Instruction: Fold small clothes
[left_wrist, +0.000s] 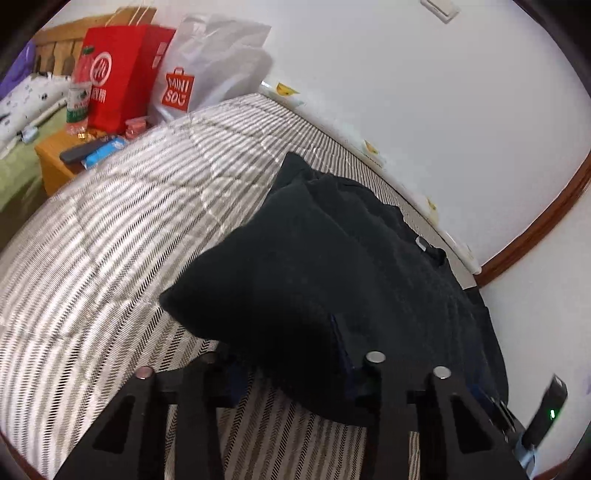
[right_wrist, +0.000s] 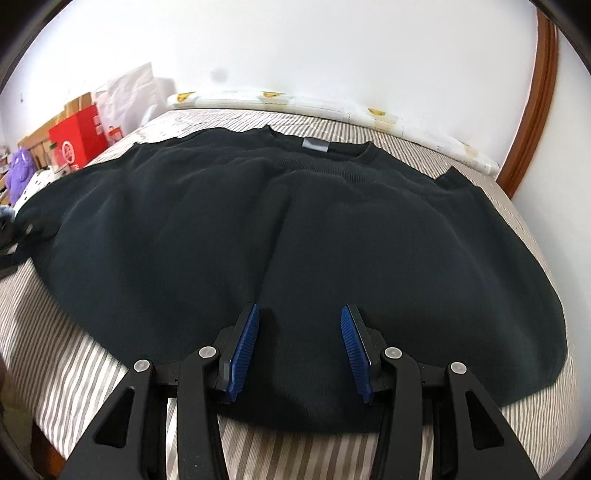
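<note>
Striped bed (right_wrist: 74, 369), black shirt (right_wrist: 258, 229) hem near edge

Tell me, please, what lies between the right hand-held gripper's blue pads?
Only the black sweater's hem lies flat between the right hand-held gripper's pads, unclamped, in the right wrist view.

Soft, even daylight is filling the room, bouncing bright off the white wall (right_wrist: 295, 48). The black garment (right_wrist: 280, 236) is swallowing detail, its folds barely reading. The striped bedcover (left_wrist: 110, 229) is smearing with motion blur in the left wrist view. Both fisheye pictures are bending straight lines and darkening at the corners.
</note>
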